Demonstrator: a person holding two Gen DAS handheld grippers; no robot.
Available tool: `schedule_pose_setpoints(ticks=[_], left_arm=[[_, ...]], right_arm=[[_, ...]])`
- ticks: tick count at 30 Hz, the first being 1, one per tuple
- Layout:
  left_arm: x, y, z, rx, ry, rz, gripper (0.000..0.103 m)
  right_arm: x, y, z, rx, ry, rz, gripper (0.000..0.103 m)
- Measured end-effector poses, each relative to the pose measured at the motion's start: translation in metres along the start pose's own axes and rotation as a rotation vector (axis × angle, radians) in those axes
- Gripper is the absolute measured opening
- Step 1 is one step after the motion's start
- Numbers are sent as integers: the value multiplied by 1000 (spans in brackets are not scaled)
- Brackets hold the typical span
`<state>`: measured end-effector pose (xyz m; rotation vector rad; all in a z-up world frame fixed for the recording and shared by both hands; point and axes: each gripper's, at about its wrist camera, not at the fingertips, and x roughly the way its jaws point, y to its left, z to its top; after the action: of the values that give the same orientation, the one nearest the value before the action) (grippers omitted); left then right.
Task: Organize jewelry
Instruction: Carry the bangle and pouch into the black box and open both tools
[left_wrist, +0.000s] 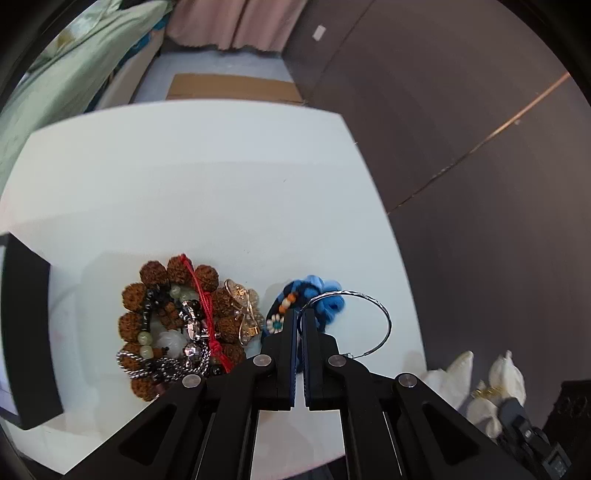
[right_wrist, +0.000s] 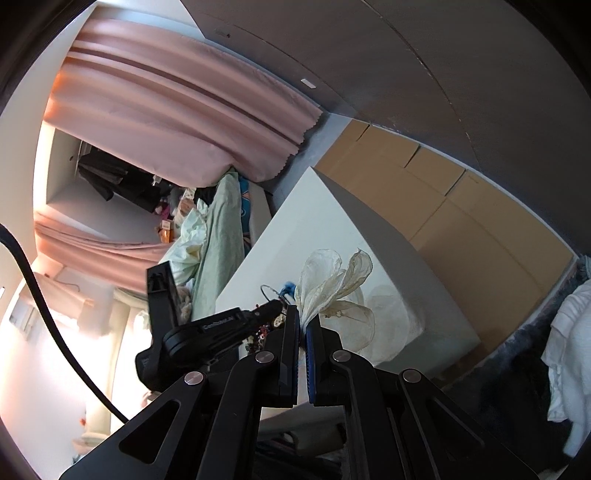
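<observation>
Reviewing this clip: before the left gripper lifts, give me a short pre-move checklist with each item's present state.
1. Left gripper shut on the silver hoop: ok.
2. Hoop clear of the blue beaded piece: cannot tell; they overlap.
3. Hoop apart from the brown bead bracelet pile: ok.
4. Right gripper shut on the sheer white pouch: ok.
5. Pouch mouth open to receive: cannot tell.

Black hand-held gripper (left_wrist: 300, 314), blue pads, silver pivot screws
</observation>
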<state>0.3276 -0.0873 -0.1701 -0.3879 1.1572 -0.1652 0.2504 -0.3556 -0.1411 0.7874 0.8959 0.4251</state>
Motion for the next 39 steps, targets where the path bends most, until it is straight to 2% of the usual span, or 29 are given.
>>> schedule_pose_setpoints(ticks=[11, 17, 29, 39], left_arm=[[-53, 15, 7, 26, -77, -26, 2], [-83, 48, 7, -18, -112, -20, 2], [-137, 124, -5, -108, -187, 42, 2], [-170, 172, -20, -176, -228, 42, 2]], right_arm=[[9, 22, -7, -38, 18, 22, 5], [24, 46, -17, -69, 45, 46, 5], [65, 115, -42, -177, 126, 103, 5], [106, 182, -67, -270, 207, 156, 5]])
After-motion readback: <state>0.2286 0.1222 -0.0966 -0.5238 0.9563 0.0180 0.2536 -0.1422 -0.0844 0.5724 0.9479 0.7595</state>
